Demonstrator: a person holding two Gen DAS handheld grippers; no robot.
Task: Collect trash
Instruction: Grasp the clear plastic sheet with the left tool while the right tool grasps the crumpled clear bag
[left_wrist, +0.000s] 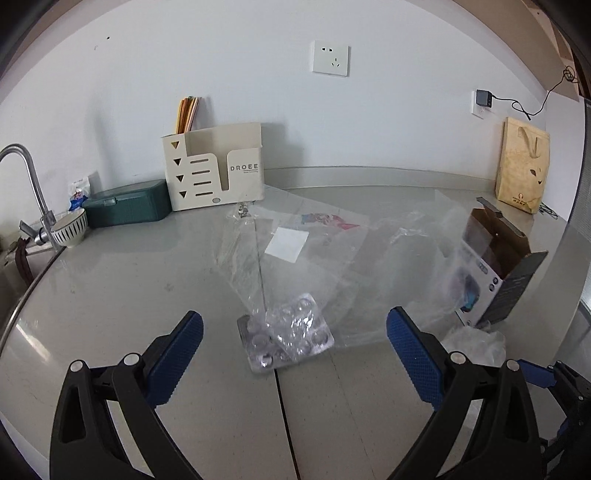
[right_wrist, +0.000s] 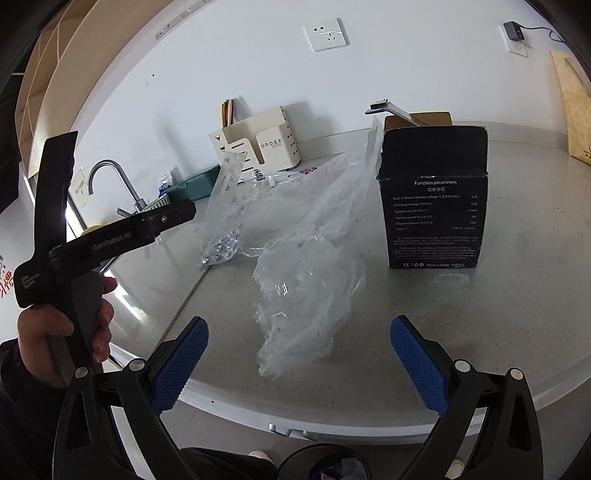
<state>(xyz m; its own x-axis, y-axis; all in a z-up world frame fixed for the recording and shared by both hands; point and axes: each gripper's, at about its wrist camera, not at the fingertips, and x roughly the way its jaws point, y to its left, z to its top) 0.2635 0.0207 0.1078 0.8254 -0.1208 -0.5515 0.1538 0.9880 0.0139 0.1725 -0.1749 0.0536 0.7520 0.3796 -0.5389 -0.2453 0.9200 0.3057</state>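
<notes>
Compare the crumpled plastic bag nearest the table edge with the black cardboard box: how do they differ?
The crumpled plastic bag is clear and shapeless; the black cardboard box is opaque and square-cornered. The bag lies slumped flat, the box stands upright with its top flaps open. The box carries printed text, the bag none. Both sit on the grey table, ungripped.

The left tool has matt black plastic arms with bright metal rivets, and its pads are blue with a rough, knurled grid; the right tool looks the same. Under both lies the counter, a smooth grey surface with a soft sheen. Just ahead of the left tool sits a blister pack, glossy clear plastic over shiny foil, inside a thin transparent bag. Ahead of the right tool lies crumpled clear film, wrinkled and glinting. Beyond it to the right stands a cardboard box, printed matt black outside, raw brown inside. Far left of the left tool, a faucet of brushed metal.
</notes>
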